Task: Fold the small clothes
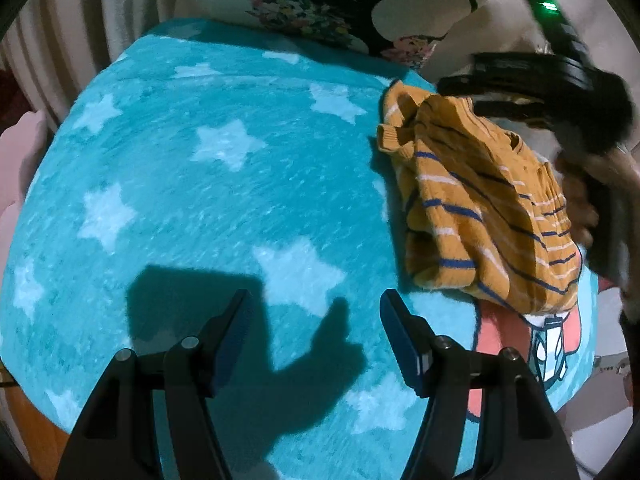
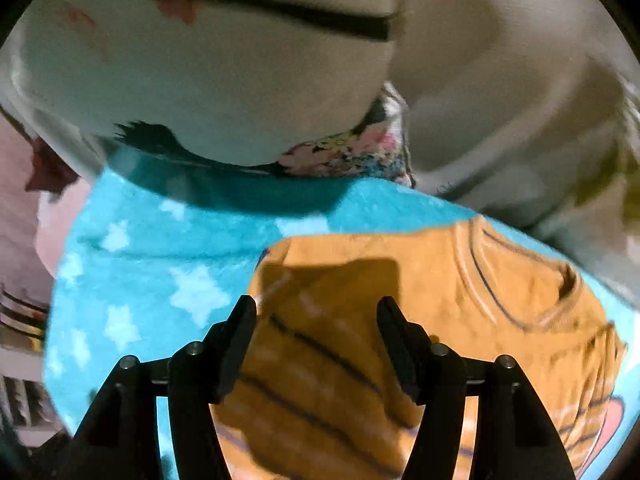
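We see the mustard striped sweater (image 1: pixel 480 200) bunched at the star blanket's (image 1: pixel 200 184) right edge; soft, light knit (it will slump); both the left gripper (image 1: pixel 314 336) and the right gripper (image 2: pixel 316 340) are released, empty; we'd pinch the ribbed hem.

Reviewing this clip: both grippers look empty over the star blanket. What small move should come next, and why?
Probably lower the right gripper onto the mustard striped sweater and pinch an edge. It lies bunched on the teal blanket, not yet folded flat; the right gripper's open jaws hover over the knit, while the open left gripper is over bare blanket.
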Demonstrator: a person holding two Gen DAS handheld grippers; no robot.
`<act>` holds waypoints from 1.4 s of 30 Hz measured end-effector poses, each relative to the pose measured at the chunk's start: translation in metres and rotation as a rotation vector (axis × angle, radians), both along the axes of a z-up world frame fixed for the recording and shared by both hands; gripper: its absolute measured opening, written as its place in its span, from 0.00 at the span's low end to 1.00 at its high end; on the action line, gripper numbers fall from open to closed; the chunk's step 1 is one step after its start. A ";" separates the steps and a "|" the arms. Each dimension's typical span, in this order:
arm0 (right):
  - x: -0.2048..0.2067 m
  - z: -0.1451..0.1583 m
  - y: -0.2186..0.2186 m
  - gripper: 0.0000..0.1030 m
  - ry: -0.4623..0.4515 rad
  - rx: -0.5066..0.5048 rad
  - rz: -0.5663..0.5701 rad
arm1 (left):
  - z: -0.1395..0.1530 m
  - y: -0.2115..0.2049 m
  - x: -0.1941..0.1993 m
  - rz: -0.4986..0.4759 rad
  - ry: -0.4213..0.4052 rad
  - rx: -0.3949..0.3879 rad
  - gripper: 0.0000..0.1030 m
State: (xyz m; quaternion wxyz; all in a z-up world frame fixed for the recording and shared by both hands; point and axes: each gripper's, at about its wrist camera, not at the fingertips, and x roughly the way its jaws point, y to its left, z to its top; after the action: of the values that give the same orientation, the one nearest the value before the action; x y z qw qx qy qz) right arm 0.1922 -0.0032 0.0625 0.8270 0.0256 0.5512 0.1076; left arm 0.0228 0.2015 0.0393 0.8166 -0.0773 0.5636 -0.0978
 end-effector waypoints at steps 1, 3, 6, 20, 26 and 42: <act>-0.008 0.003 -0.004 0.65 0.006 0.009 -0.003 | -0.001 -0.002 0.001 -0.006 0.003 0.001 0.63; -0.024 0.005 -0.006 0.66 0.024 0.020 -0.002 | -0.003 -0.005 0.003 -0.011 0.009 0.021 0.63; -0.052 -0.004 -0.005 0.66 0.058 0.043 0.005 | -0.004 -0.003 0.005 0.004 0.012 0.060 0.63; -0.088 -0.043 0.075 0.79 0.046 -0.207 0.135 | 0.001 0.045 0.005 0.117 0.030 0.102 0.64; -0.094 -0.056 0.089 0.78 0.018 -0.345 0.130 | 0.000 0.050 0.004 0.114 0.037 0.099 0.64; -0.114 -0.057 0.097 0.56 -0.035 -0.414 0.105 | -0.003 0.046 -0.002 0.102 0.020 0.157 0.64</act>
State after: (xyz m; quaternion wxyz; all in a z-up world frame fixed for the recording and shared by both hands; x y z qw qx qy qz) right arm 0.0783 0.0941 0.0053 0.8174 -0.1758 0.5475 0.0355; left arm 0.0210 0.2479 0.0360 0.8184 -0.0429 0.5730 -0.0107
